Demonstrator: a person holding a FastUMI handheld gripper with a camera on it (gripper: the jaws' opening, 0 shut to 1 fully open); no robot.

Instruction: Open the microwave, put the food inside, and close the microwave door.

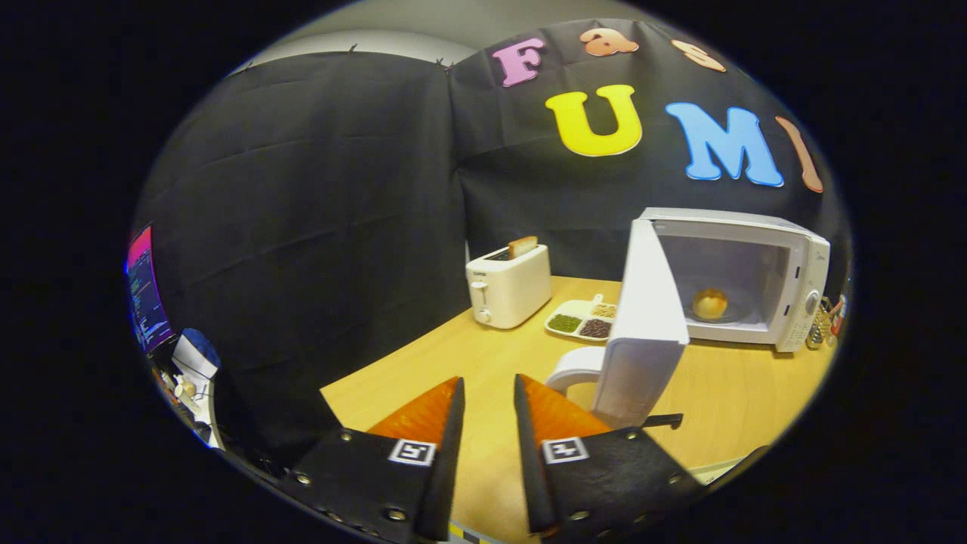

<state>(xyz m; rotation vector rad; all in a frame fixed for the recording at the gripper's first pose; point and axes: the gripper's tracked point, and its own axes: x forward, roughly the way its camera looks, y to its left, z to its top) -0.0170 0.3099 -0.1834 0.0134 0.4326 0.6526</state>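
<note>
A white microwave (793, 257) stands at the back right of the wooden table (740, 393). Its door (642, 317) is swung wide open toward me, edge on. Inside the cavity, a round bun (710, 304) rests on the glass turntable. My gripper (489, 387) hovers low over the near part of the table, left of the door's lower edge and apart from it. The fingers are open by a narrow gap with nothing between them.
A white toaster (508, 287) with a slice of bread in its slot stands at the back of the table. Between it and the microwave lies a divided tray (582, 321) of beans. A white handle-like object (574, 370) sits by the door's foot. Monitor and clutter lie off the table's left.
</note>
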